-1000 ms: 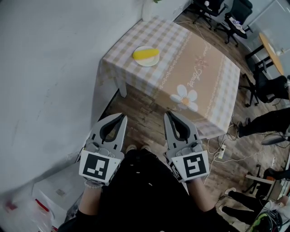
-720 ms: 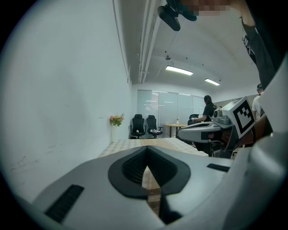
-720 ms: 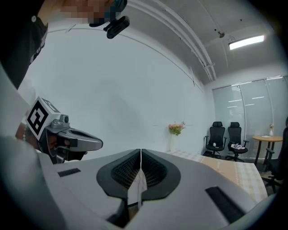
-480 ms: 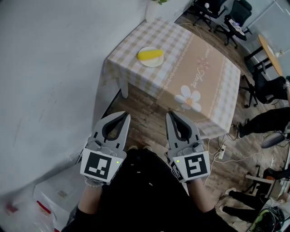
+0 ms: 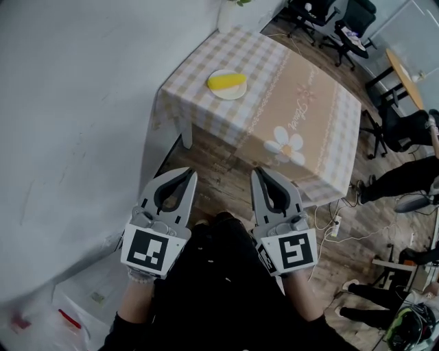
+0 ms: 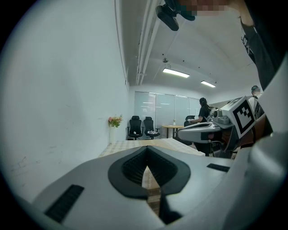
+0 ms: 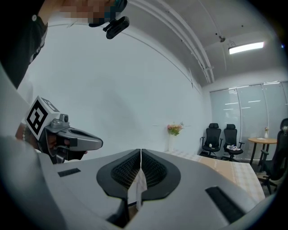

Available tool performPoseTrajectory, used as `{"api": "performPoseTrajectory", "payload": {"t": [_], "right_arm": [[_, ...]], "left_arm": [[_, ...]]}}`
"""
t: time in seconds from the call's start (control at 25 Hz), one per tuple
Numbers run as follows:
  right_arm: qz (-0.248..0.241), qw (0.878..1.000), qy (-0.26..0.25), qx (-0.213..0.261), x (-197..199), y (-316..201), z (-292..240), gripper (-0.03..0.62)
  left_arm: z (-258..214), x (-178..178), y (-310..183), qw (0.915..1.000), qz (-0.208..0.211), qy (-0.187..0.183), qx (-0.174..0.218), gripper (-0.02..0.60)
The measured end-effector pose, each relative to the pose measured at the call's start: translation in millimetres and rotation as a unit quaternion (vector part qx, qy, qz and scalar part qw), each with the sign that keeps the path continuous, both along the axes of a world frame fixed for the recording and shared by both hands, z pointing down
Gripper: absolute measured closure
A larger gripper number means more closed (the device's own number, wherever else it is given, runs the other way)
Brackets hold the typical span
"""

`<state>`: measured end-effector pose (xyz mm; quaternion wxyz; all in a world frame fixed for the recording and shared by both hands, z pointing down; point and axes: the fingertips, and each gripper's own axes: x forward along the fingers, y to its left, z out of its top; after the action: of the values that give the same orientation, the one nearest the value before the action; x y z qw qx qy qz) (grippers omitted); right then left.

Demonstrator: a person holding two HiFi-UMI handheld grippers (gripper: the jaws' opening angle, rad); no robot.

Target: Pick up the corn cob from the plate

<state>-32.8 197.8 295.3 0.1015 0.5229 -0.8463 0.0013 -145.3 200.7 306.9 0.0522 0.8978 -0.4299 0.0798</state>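
A: Two claws, state?
B: Left claw (image 5: 186,177), right claw (image 5: 258,174): both clenched, empty.
A: Corn cob (image 5: 226,81)?
B: On plate (image 5: 229,97) near tabletop's (image 5: 199,63) left corner, well ahead of both; long axis crosswise to them; neither plainly nearer.
A: Lettering?
B: Cursive script (image 5: 300,103) on tablecloth (image 5: 329,134), too small to read.

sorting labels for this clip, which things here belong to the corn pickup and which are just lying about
For the job: corn cob, plate under it, checked table, left claw and right claw, both shut and empty.
Lying about: office chairs, flower vase, power strip on the floor.
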Motion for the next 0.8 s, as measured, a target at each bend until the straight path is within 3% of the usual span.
{"api": "performPoseTrajectory", "payload": {"t": [0.8], "right_arm": [[0.006,1.000,0.008,-0.005,15.9,-36.6,12.3,0.551]], "left_arm": [[1.6,8.6,-40.4,1.0000,-0.002,-0.006,0.005,0.569]]}}
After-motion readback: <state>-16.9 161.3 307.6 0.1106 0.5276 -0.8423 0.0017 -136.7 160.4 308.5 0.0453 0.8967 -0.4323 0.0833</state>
